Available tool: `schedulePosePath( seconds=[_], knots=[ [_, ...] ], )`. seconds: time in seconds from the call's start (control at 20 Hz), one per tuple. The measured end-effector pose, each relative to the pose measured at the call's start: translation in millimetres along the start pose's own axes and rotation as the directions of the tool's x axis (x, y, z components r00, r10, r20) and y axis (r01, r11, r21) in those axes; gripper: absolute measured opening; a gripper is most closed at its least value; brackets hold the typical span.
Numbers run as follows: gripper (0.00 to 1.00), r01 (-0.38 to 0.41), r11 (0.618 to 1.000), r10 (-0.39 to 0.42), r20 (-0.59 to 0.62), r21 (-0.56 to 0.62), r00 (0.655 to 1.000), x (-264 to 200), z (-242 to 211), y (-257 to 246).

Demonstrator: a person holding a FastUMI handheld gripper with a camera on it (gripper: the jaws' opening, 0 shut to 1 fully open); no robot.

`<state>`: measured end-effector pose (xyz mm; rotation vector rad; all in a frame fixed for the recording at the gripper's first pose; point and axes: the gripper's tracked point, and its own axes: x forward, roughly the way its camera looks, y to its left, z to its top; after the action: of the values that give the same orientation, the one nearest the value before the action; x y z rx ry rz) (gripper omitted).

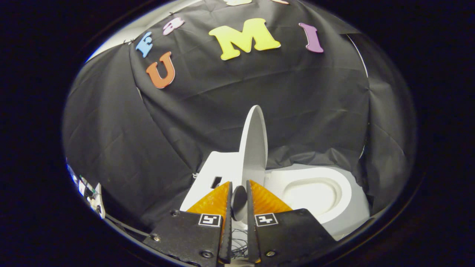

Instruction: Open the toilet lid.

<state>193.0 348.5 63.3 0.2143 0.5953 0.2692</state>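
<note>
The white plastic toilet [334,207] sits against the black cloth booth wall [222,107]. Its thin white oval lid [254,144] stands raised, nearly upright, edge-on above the bowl's hinge side, with the open seat and bowl lying just to its right. The gripper [239,198] has its fingers close together, both pressing the lid's lower edge between them.

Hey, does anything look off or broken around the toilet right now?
Nothing stands out. The lid stands upright, its lower edge pinched in the claw, and the seat beside it looks clean and intact.
</note>
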Motion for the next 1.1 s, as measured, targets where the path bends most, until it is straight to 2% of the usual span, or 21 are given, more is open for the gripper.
schedulePosePath(
  seconds=[0.25, 0.7, 0.85, 1.1],
  knots=[
    [0.20, -0.012, 0.999, 0.012, -0.002, -0.049, 1.000, 10.4, -5.5, 27.5],
    [0.20, -0.050, 0.997, 0.048, -0.030, -0.051, 0.998, 30.3, -11.4, 68.2],
    [0.20, -0.051, 0.998, 0.049, -0.038, -0.045, 0.998, 37.2, -14.6, 80.0],
    [0.20, -0.030, 0.995, 0.027, -0.036, -0.099, 0.999, 47.3, -19.6, 100.2]
  ],
)
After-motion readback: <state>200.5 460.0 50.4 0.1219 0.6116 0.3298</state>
